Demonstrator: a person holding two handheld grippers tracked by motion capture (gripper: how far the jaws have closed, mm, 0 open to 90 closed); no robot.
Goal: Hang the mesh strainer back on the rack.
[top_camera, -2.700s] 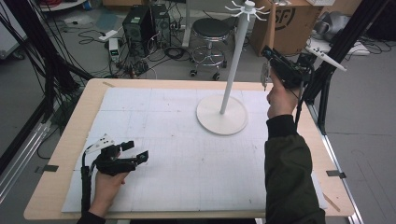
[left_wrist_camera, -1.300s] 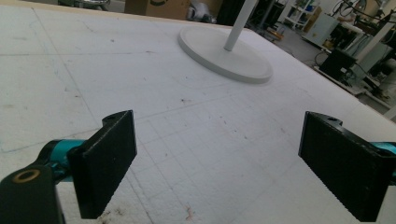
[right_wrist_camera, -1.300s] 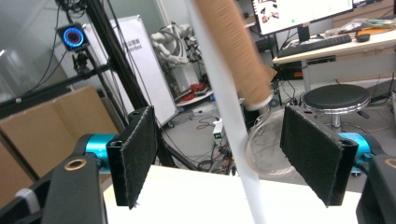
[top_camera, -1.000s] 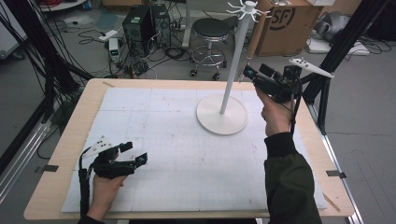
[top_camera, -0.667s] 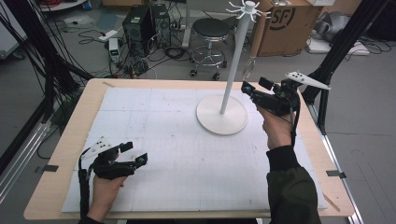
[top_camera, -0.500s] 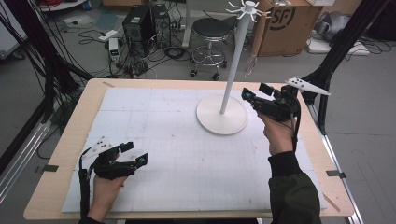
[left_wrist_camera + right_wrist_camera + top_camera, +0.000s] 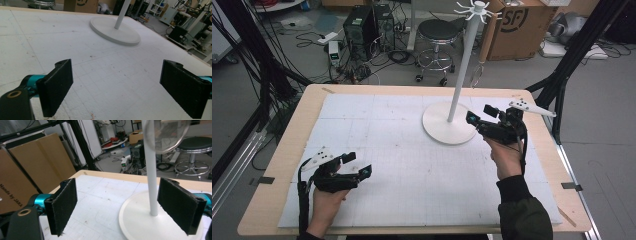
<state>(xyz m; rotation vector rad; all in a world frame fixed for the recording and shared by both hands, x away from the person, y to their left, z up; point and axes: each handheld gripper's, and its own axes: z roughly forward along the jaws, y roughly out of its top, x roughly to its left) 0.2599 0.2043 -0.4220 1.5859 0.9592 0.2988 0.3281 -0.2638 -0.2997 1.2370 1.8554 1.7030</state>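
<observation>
Both jaws of the right gripper (image 7: 473,121) are held wide apart with nothing between, just beside the white stand (image 7: 450,130); the left gripper (image 7: 358,165) is likewise spread, well apart.

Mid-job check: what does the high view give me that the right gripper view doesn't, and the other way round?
High view: the left hand-held gripper, jaws open, and the stand's hooked top. Right gripper view: brown cardboard panels beyond the table edge. Both: the white pole, its round base, the hanging strainer and the stool.
</observation>
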